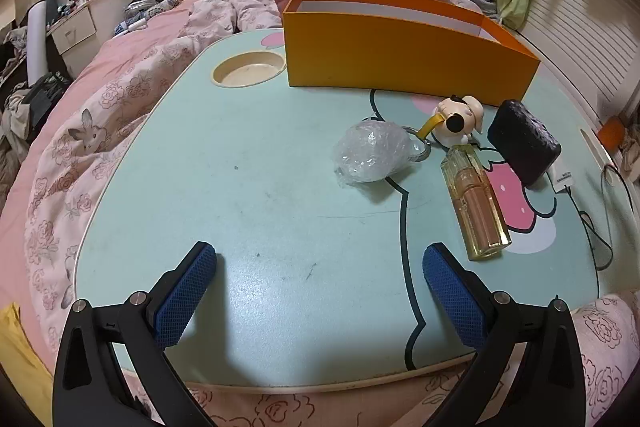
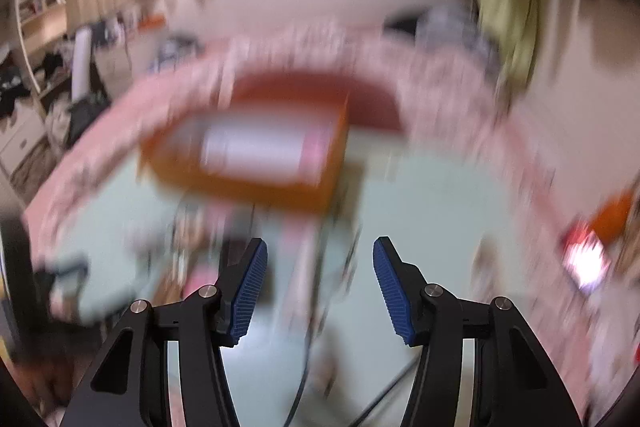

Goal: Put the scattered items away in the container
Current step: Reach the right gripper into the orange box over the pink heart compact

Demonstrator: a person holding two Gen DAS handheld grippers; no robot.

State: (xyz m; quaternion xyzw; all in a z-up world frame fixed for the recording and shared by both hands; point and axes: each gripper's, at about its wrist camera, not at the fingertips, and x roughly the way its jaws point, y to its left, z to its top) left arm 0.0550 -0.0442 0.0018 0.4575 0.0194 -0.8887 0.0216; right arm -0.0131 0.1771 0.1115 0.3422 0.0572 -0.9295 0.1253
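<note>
The left gripper (image 1: pixel 320 259) is hovering with its blue-padded fingers (image 1: pixel 188 291) spread wide and released, nothing between them, over the bare lower middle of the pale green cartoon-printed lap table (image 1: pixel 248 187). The scattered items are lying up and to the right of those fingers. Nearest is the clear rectangular glass perfume bottle of yellowish liquid (image 1: pixel 476 203), sitting just above and right of the right-hand pad, with its long axis running from upper left to lower right, roughly along the line the fingers point. Beyond it, a crumpled clear plastic wrapper (image 1: pixel 372 157) is lying centre-right, beside a small white-and-black toy dog keyring (image 1: pixel 460 121) and a dark rounded block (image 1: pixel 522 143). The open orange cardboard box (image 1: pixel 400 55) is standing across the upper middle, behind them all.

In the right wrist view everything is smearing with motion blur; the right gripper (image 2: pixel 320 279) is showing its fingers partly open and apparently empty, with the orange box in the frame's centre. The left gripper seems better placed for the bottle.
</note>
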